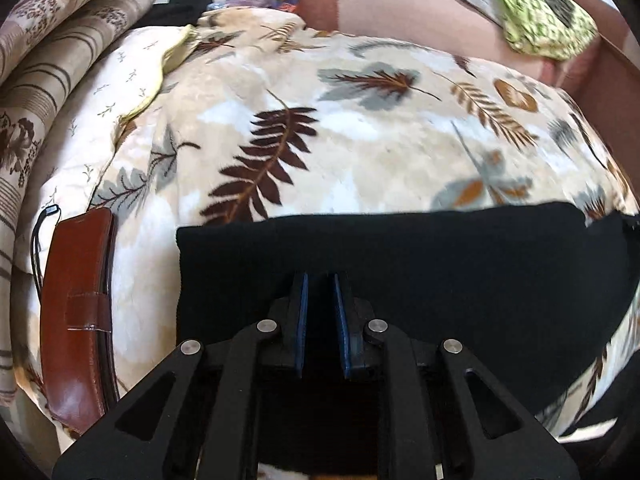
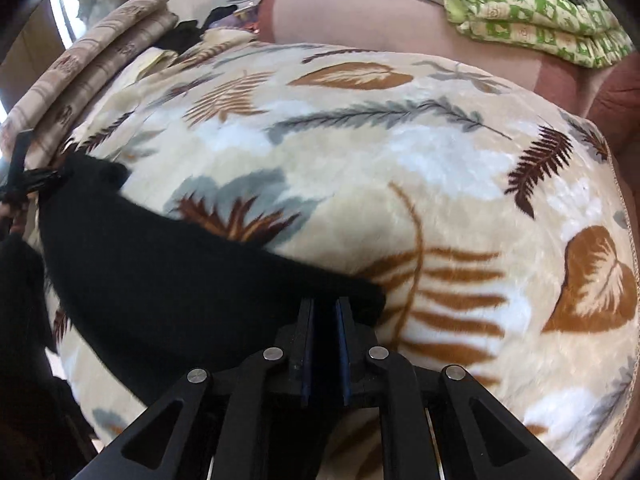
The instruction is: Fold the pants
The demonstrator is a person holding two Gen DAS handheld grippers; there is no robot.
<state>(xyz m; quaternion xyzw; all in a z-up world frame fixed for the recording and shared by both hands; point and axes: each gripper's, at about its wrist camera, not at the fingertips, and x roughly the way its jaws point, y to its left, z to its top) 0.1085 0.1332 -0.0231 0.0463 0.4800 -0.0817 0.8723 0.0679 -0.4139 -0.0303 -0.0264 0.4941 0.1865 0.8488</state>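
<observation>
The black pants (image 1: pixel 400 264) lie across the near part of a leaf-patterned blanket (image 1: pixel 340 140). My left gripper (image 1: pixel 321 280) is shut on the pants' near edge, with black cloth between its blue pads. In the right wrist view the pants (image 2: pixel 168 280) stretch from the left edge down to my right gripper (image 2: pixel 325 304), which is shut on the cloth's right end. The left gripper (image 2: pixel 36 180) shows at the far left, pinching the other end. The fabric hangs taut between both grippers, just above the blanket (image 2: pixel 380 168).
A brown leather wallet case (image 1: pixel 76 312) lies left of the pants. Striped cushions (image 1: pixel 52 60) are stacked at the back left. A green patterned cloth (image 1: pixel 540 20) and pink bedding (image 1: pixel 400 12) lie at the back right.
</observation>
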